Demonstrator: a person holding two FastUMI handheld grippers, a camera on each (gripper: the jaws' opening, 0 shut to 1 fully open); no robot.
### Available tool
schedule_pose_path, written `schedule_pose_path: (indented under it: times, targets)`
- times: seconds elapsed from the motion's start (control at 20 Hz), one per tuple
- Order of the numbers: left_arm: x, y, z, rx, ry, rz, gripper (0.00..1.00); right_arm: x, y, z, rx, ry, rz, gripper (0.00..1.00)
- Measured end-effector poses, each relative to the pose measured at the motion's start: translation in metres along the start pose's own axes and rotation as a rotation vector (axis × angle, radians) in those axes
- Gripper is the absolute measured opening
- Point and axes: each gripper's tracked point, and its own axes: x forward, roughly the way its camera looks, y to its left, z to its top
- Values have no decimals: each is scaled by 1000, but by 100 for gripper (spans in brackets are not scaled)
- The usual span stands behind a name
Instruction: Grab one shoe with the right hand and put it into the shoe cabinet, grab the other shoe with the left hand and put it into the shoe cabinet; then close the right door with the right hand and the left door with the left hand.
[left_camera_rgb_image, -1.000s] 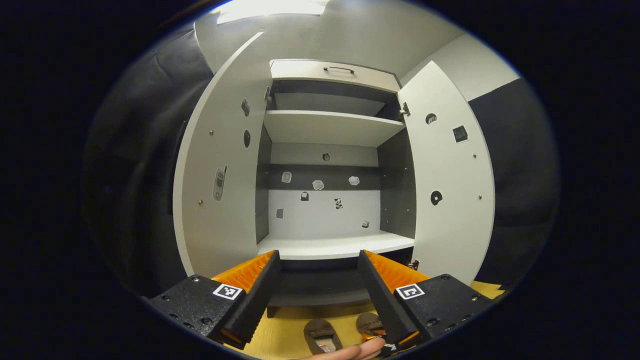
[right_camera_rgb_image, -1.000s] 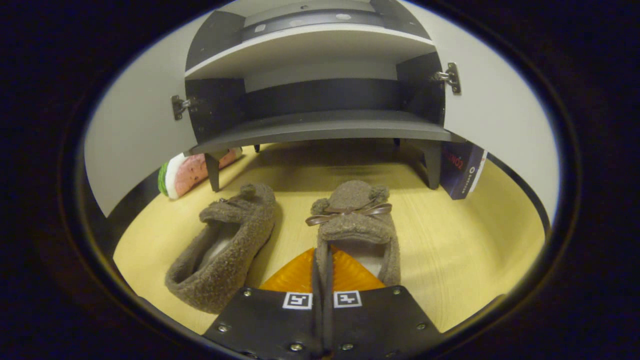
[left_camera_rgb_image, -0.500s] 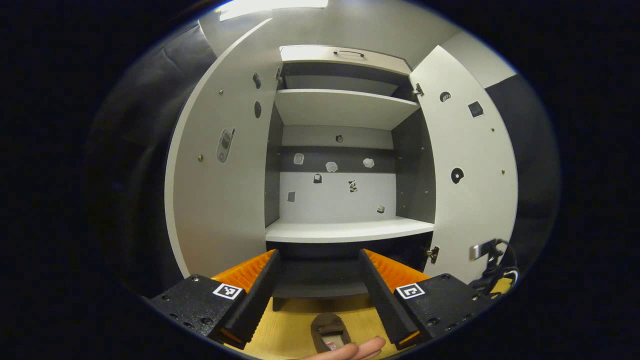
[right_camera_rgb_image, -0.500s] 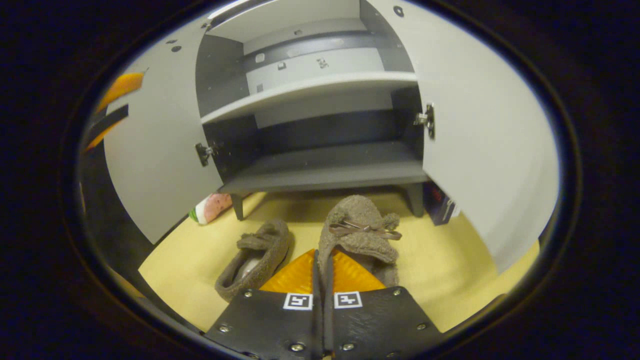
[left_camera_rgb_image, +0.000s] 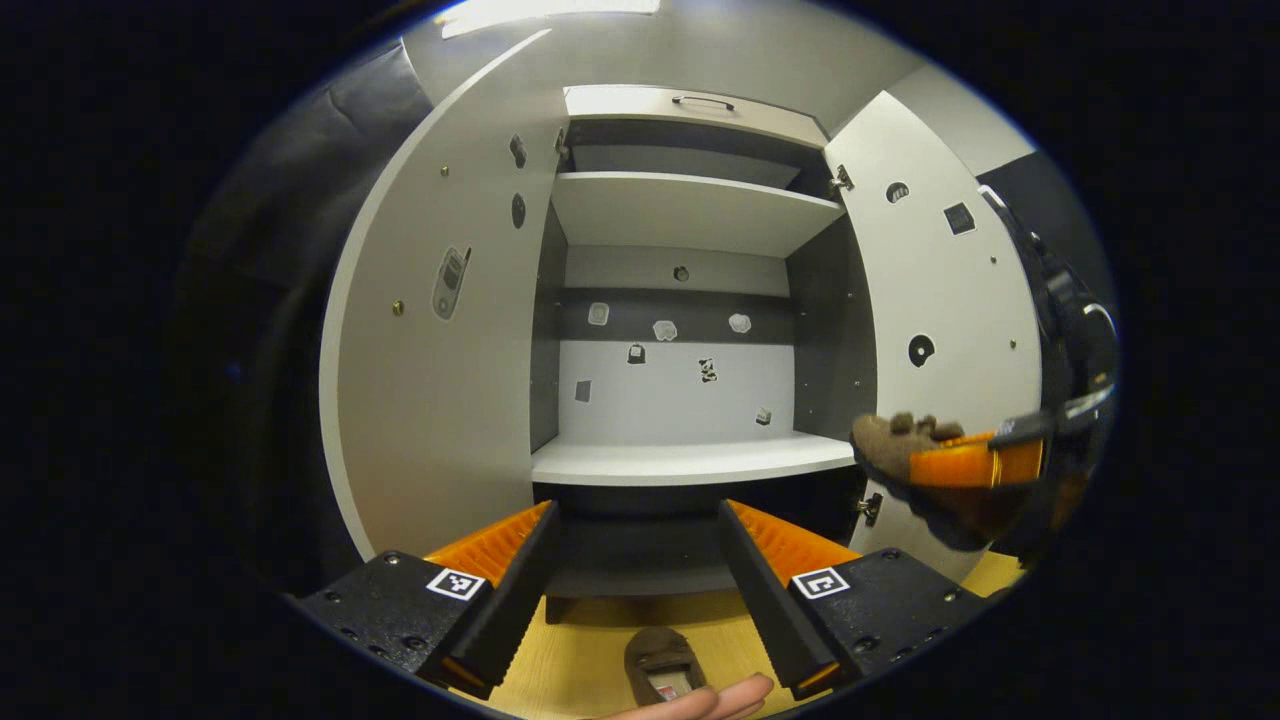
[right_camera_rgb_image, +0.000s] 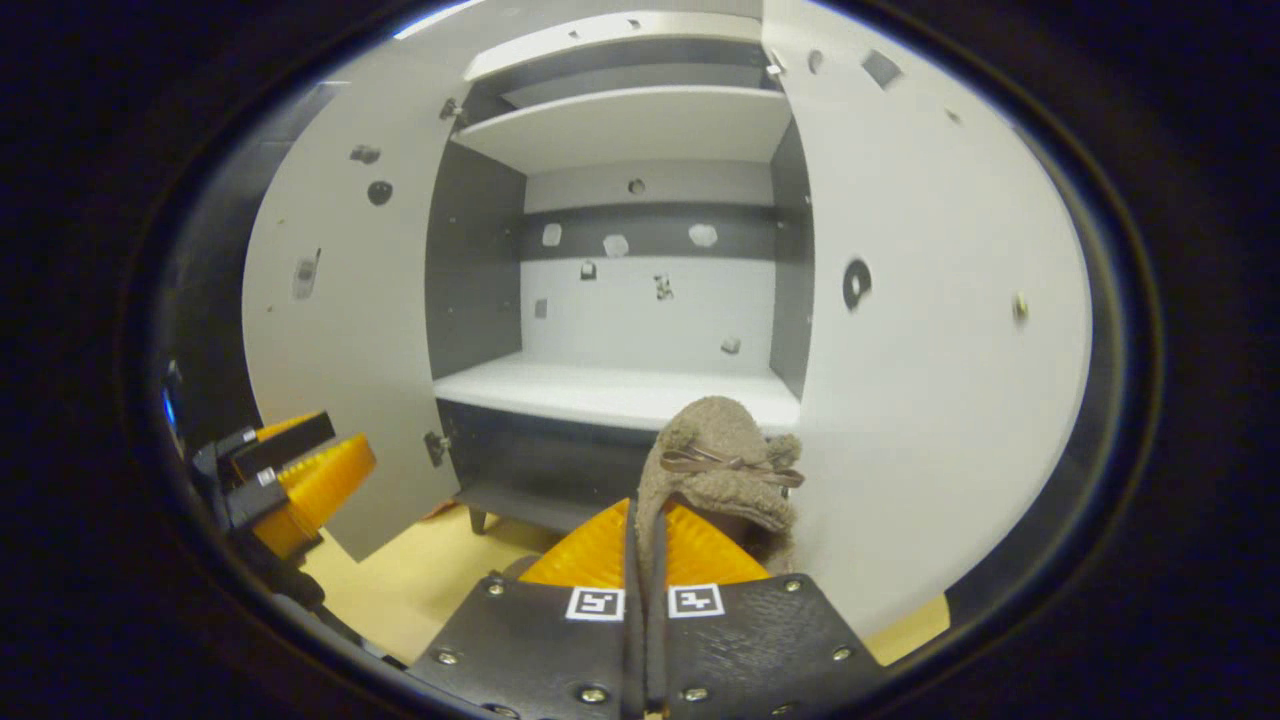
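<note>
My right gripper (right_camera_rgb_image: 645, 512) is shut on the side wall of a brown fuzzy slipper with a bow (right_camera_rgb_image: 716, 458) and holds it in the air, in front of the open shoe cabinet's white middle shelf (right_camera_rgb_image: 610, 392), close to the right door (right_camera_rgb_image: 930, 330). In the left gripper view the same slipper (left_camera_rgb_image: 893, 440) hangs in the right gripper (left_camera_rgb_image: 965, 468) before the right door (left_camera_rgb_image: 940, 300). The other slipper (left_camera_rgb_image: 660, 662) lies on the wooden floor below my left gripper (left_camera_rgb_image: 635, 515), which is open with nothing in it and faces the cabinet.
Both doors stand wide open; the left door (left_camera_rgb_image: 440, 330) flanks the cabinet's left side. A dark bottom shelf (left_camera_rgb_image: 640, 560) sits under the white one, and an upper shelf (left_camera_rgb_image: 690, 205) above. A fingertip (left_camera_rgb_image: 700, 702) shows at the lower edge. My left gripper (right_camera_rgb_image: 300, 470) appears at the far left.
My right gripper has lifted its slipper off the floor to the height of the middle shelf. The other slipper stays on the floor. The left gripper has barely shifted.
</note>
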Motion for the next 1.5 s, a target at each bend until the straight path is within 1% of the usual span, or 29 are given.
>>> schedule_pose_path:
  times: [0.05,0.2,0.35,0.45,0.6,0.7,0.8,0.9,0.95,1.1,1.15,1.25,1.35,1.4,1.5]
  targets:
    - [-1,0,1,-7,1,-3,96,6,2,20,-5,-9,7,2]
    - [-5,5,0,-15,0,1,96,33,0,69,0,-25,-9,2]
    - [-12,11,-1,-56,-8,2,96,63,1,95,-18,-20,-32,2]
    - [-17,7,-5,-86,-4,-26,96,86,3,102,-19,-14,-48,2]
    - [-20,8,-9,-88,-2,-30,96,132,1,102,-10,-8,-94,2]
    - [-22,11,-10,-72,-5,-21,96,167,2,103,-31,-10,-95,2]
    - [-24,12,-13,-68,0,-25,96,200,4,101,-19,-9,-90,2]
    - [-24,15,-17,-61,8,-16,96,233,2,97,-31,-17,-69,3]
    - [-24,17,-19,-55,13,-10,96,245,-2,92,-47,-10,-73,3]
    - [-23,19,-27,-44,26,-8,96,271,-21,75,-110,30,-137,3]
    - [-22,18,-28,-43,31,-17,96,277,-21,70,-106,39,-140,3]
    - [-21,17,-35,-39,47,-20,96,284,-18,67,-71,31,-117,4]
    - [-20,15,-38,-39,53,-24,96,280,-8,73,-20,10,-77,15]
    - [-19,14,-41,-39,59,-27,96,277,-7,76,-11,-2,-78,15]
    - [-18,9,-47,-55,72,-46,96,268,-1,85,0,-33,-67,64]
